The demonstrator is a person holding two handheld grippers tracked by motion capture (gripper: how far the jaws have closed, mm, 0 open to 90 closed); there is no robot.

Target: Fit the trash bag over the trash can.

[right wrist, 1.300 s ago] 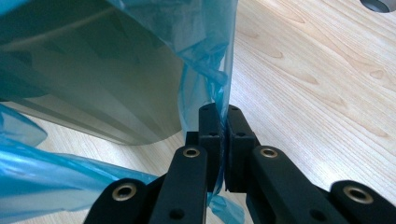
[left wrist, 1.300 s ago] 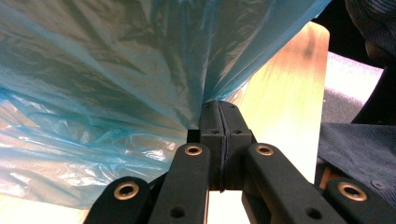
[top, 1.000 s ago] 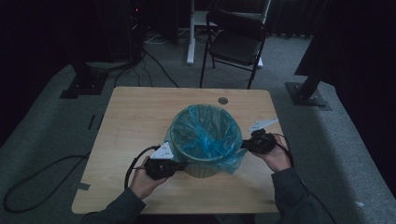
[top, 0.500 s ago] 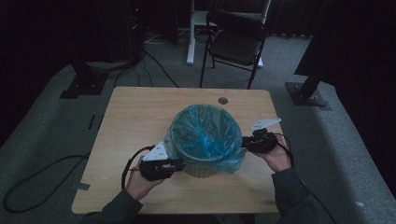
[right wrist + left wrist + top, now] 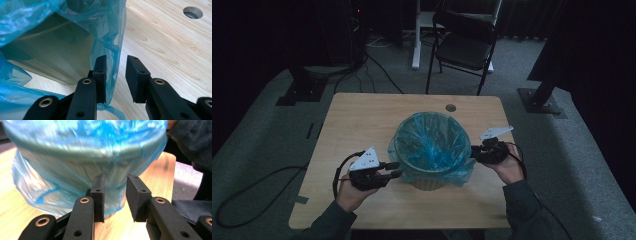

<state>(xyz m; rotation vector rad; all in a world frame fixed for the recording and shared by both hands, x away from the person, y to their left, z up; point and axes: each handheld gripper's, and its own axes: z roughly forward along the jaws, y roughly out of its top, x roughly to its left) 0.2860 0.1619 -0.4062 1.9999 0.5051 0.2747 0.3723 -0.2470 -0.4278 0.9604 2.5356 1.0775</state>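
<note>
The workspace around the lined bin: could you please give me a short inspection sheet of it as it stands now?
Surface: light wooden table, bare apart from the bin; round hole near the far edge.
Job's things: waste bin at centre, blue plastic liner draped over its rim.
Clutter: nothing seen.
Grippers: left claw open beside the liner; right claw open, liner edge hanging between its jaws.
Cables: black cable across the floor at left.
Surroundings: folding chair beyond the table, grey carpet.
</note>
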